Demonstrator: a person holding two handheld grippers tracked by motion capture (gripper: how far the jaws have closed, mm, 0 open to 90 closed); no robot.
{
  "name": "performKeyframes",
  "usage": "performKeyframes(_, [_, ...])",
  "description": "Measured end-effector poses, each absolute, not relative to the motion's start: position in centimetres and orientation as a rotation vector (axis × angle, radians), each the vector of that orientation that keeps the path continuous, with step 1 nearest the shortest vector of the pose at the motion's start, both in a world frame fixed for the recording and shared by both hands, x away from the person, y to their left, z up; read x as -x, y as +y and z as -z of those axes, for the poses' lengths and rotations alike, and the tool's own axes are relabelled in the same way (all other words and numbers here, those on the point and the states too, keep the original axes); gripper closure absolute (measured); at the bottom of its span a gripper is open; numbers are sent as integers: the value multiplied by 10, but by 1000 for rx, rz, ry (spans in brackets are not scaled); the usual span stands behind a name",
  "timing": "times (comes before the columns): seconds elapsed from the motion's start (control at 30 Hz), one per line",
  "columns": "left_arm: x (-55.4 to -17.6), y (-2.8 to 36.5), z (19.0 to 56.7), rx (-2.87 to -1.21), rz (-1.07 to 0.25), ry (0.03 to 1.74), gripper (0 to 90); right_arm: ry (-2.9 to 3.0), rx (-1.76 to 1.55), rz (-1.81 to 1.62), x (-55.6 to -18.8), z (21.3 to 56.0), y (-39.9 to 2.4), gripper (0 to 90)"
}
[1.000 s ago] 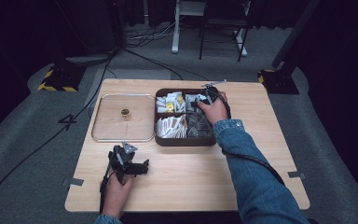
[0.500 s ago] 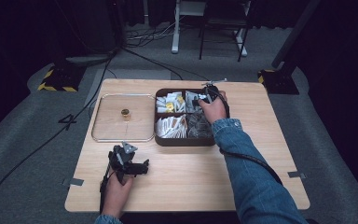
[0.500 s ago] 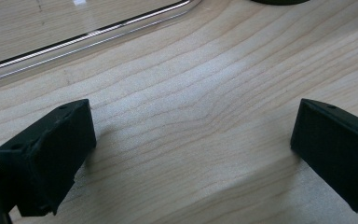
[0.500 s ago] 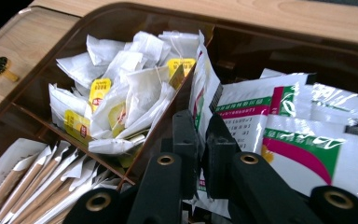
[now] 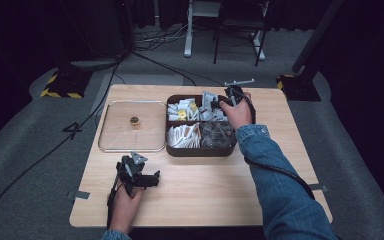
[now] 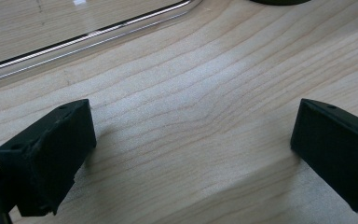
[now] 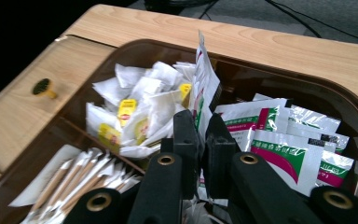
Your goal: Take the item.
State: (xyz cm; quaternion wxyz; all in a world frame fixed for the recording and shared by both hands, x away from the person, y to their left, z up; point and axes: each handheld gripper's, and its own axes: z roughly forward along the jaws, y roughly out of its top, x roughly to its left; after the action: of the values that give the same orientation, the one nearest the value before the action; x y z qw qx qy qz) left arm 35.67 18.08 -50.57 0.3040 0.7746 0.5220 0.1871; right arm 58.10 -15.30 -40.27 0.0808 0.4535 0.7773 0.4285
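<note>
My right gripper (image 7: 200,128) is shut on a white sachet (image 7: 204,79) with green and red print, which stands upright between the jaws. It hangs over the back right compartment of a brown divided box (image 7: 279,81). In the high view the right gripper (image 5: 225,102) is at the box's (image 5: 200,150) back edge. More matching sachets (image 7: 284,144) lie beneath it. My left gripper (image 5: 151,178) rests on the table near the front left. Its jaws stand wide open over bare wood (image 6: 191,154).
The box also holds tea bags with yellow tags (image 7: 135,107) and paper-wrapped sticks (image 7: 79,177). Left of it lies a clear tray (image 5: 107,146) with a small gold-brown object (image 5: 134,121) on it. The tray's rim (image 6: 88,35) runs just beyond the left gripper.
The right hand has shifted very slightly over the box's back right compartment. The left gripper has stayed where it was.
</note>
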Motion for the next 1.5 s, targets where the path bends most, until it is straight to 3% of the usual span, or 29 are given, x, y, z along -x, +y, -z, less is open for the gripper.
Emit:
performKeyframes(0.87, [-357,181,506,-2052,-497,1383,3,2469,-1187,-1509,-513,354,-187,862])
performKeyframes(1.5, [-357,181,506,-2055,-494,1384,3,2595,-1093,-1535,-448,356,-204,862])
